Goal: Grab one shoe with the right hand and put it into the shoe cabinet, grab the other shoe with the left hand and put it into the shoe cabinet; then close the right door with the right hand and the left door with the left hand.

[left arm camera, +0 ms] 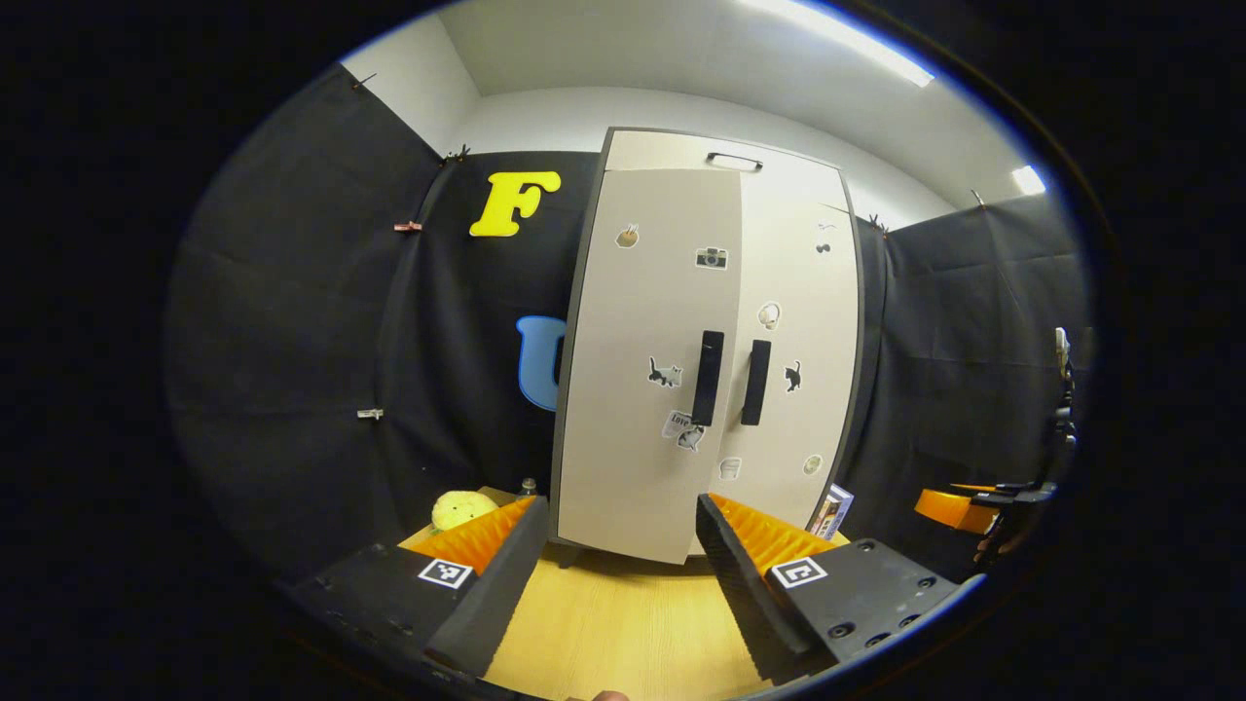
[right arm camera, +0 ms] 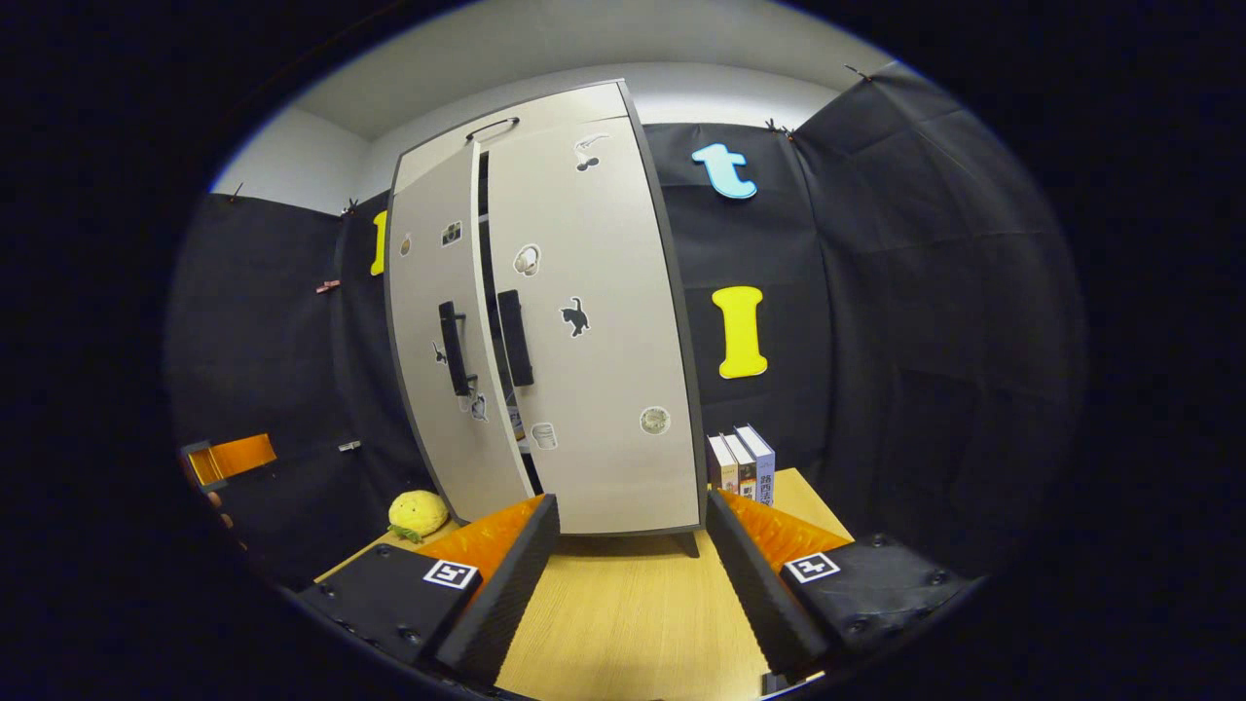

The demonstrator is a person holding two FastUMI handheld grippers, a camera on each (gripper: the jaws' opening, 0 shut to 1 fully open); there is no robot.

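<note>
The pale shoe cabinet (left arm camera: 633,321) stands upright on the wooden table, straight ahead in the left gripper view. Its left door (right arm camera: 433,292) sits slightly ajar, with a dark gap beside the right door (right arm camera: 594,321), which lies flush. Two dark vertical handles (left arm camera: 708,378) meet at the middle. My left gripper (left arm camera: 618,506) is open with nothing between its fingers, a short way in front of the left door. My right gripper (right arm camera: 633,501) is open too, facing the right door's lower edge. The cabinet's inside is hidden.
A yellow plush toy (right arm camera: 419,513) lies on the table left of the cabinet. Three books (right arm camera: 742,462) stand upright at its right side. Bare wooden tabletop (right arm camera: 623,604) stretches between the grippers and the cabinet. Black cloth walls close in all round.
</note>
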